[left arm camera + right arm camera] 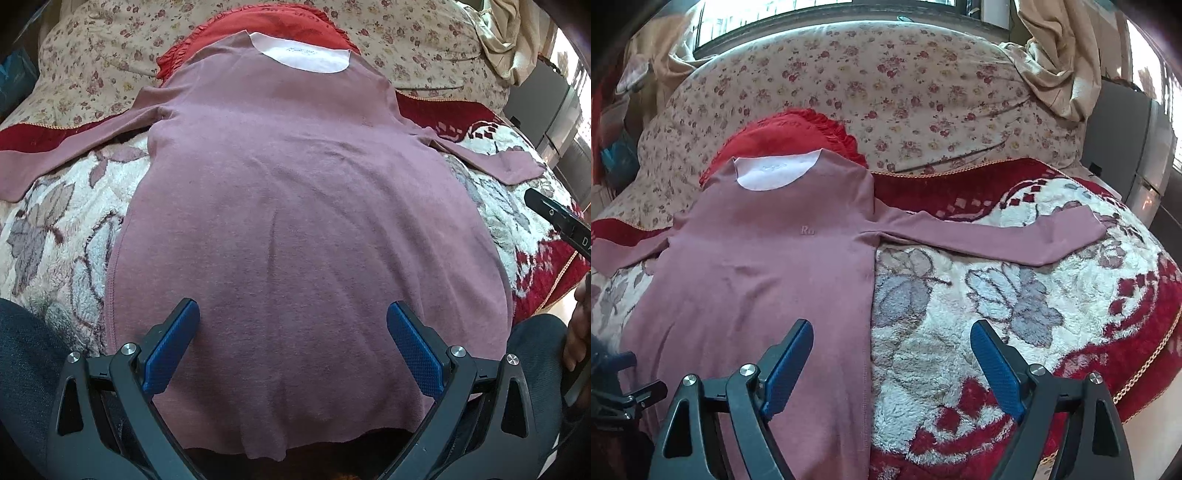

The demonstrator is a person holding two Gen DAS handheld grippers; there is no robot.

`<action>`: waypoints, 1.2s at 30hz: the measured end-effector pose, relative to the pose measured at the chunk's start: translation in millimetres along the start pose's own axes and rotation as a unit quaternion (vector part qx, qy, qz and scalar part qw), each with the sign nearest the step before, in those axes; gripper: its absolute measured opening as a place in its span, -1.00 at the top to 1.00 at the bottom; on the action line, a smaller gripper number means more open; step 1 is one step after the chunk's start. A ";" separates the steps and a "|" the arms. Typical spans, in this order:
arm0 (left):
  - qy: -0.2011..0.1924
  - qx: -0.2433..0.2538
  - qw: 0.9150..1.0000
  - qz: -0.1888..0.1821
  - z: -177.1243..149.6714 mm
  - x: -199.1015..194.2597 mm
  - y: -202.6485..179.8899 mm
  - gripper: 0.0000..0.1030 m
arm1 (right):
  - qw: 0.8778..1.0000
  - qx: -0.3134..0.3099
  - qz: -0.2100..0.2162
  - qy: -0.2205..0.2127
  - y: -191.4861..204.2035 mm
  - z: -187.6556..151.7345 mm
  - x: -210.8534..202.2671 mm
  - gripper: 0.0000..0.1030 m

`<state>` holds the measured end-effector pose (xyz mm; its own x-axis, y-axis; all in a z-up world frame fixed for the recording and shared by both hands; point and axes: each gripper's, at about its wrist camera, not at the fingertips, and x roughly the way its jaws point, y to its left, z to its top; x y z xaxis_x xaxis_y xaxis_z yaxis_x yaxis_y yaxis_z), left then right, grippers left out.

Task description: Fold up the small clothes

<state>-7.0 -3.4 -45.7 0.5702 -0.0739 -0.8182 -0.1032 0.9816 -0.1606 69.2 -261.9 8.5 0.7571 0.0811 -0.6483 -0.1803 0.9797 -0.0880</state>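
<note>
A dusty-pink long-sleeved top (295,206) (761,258) lies flat on the bed, neck away from me, both sleeves spread out to the sides. Its right sleeve (997,236) stretches across the blanket. My left gripper (293,314) hovers open over the lower middle of the top, near the hem, holding nothing. My right gripper (892,332) is open above the top's right side edge, one finger over the cloth and the other over the blanket. The right gripper's black body (557,218) shows at the right edge of the left wrist view.
A fleece blanket (1015,314) in white, grey and red covers the bed. A red frilled pillow (798,129) lies under the collar, with a floral quilt (886,85) behind. Beige cloth (1056,59) is heaped at the back right. A person's hand (578,332) is at the right.
</note>
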 end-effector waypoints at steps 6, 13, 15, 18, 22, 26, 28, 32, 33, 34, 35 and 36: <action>-0.001 -0.001 1.000 -0.001 0.2 1.0 0.2 -0.98 | 1.000 0.004 0.001 -0.001 -1.5 0.3 -0.7 -0.66; -0.003 -0.004 1.000 -0.005 -0.6 -2.9 2.0 -0.98 | 1.000 -0.003 -0.005 -0.001 1.9 0.5 -1.4 -0.66; -0.003 -0.004 1.000 -0.006 -0.6 -3.3 2.0 -0.98 | 1.000 -0.004 -0.005 -0.001 2.8 0.7 -1.8 -0.66; -0.004 -0.003 1.000 -0.006 -0.9 -4.5 1.7 -0.98 | 1.000 -0.003 -0.005 -0.004 3.0 0.9 -3.8 -0.66; -0.005 -0.004 1.000 -0.007 -1.8 -7.0 1.2 -0.98 | 1.000 -0.005 -0.006 -0.009 5.0 2.6 -8.3 -0.66; -0.006 -0.003 1.000 -0.007 -1.9 -7.0 0.8 -0.98 | 1.000 -0.006 -0.006 -0.013 6.0 3.7 -13.6 -0.66; -0.006 -0.003 1.000 -0.007 -1.7 -6.9 1.0 -0.98 | 1.000 -0.006 -0.005 -0.014 5.9 3.3 -13.7 -0.66; -0.005 -0.004 1.000 -0.005 -2.3 -6.5 0.7 -0.98 | 1.000 -0.006 -0.006 -0.012 6.2 2.0 -12.1 -0.66; -0.004 -0.005 1.000 -0.004 -2.3 -6.4 0.9 -0.98 | 1.000 -0.005 -0.006 -0.009 6.2 0.5 -9.8 -0.66; -0.004 -0.005 1.000 -0.004 -2.5 -5.9 0.8 -0.98 | 1.000 -0.005 -0.007 -0.005 6.1 0.2 -7.8 -0.66; -0.003 -0.006 1.000 -0.004 -2.6 -5.4 0.9 -0.98 | 1.000 -0.004 -0.006 -0.004 5.5 0.3 -6.7 -0.66; -0.002 -0.007 1.000 -0.004 -2.7 -4.9 0.6 -0.98 | 1.000 -0.002 -0.004 -0.006 4.8 0.5 -7.3 -0.66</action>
<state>-12.0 -2.8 -43.2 0.5739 -0.0811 -0.8149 -0.1094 0.9786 -0.1744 63.1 -257.7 13.2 0.7664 0.0755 -0.6379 -0.1762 0.9797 -0.0957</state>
